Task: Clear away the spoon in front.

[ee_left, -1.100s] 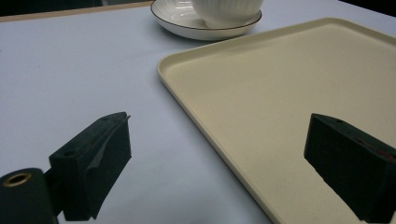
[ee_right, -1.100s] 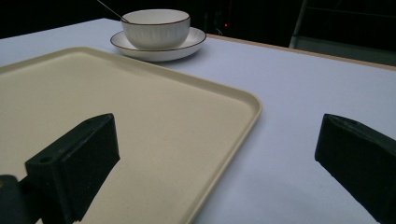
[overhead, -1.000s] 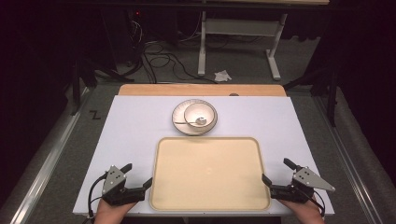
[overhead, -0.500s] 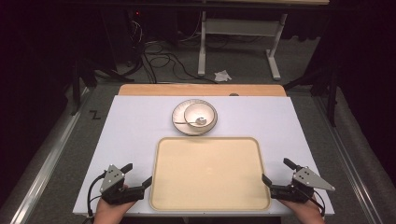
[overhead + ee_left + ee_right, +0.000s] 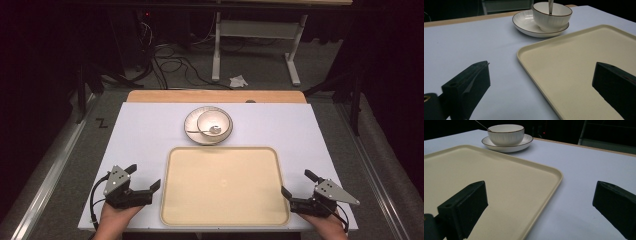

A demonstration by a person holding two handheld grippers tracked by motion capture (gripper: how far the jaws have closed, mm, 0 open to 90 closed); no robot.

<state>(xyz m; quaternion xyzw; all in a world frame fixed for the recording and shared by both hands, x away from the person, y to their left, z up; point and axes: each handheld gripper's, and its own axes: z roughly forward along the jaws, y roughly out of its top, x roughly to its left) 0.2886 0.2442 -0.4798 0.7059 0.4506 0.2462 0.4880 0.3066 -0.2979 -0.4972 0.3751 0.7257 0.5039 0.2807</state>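
A cream tray (image 5: 225, 200) lies empty at the near middle of the white table (image 5: 145, 130). Behind it a white bowl (image 5: 214, 123) with a spoon (image 5: 200, 132) in it stands on a saucer (image 5: 192, 125). My left gripper (image 5: 145, 176) rests just left of the tray, open; its jaws have just been opening, with nothing gripped between them. In the left gripper view the tray's left rim (image 5: 524, 60) runs ahead between the jaws. My right gripper (image 5: 296, 183) sits at the tray's right edge, open and holding nothing; the right gripper view has the tray's corner (image 5: 557, 173) ahead.
A wooden strip (image 5: 215, 96) borders the table's far edge. Beyond it, the dark floor holds cables (image 5: 175, 65), a white desk frame (image 5: 260, 35) and a crumpled paper (image 5: 238, 81). Bare table surface lies on both sides of the tray and the saucer.
The left gripper has shifted slightly and its jaws look a little wider apart. The right gripper, tray and bowl have not moved.
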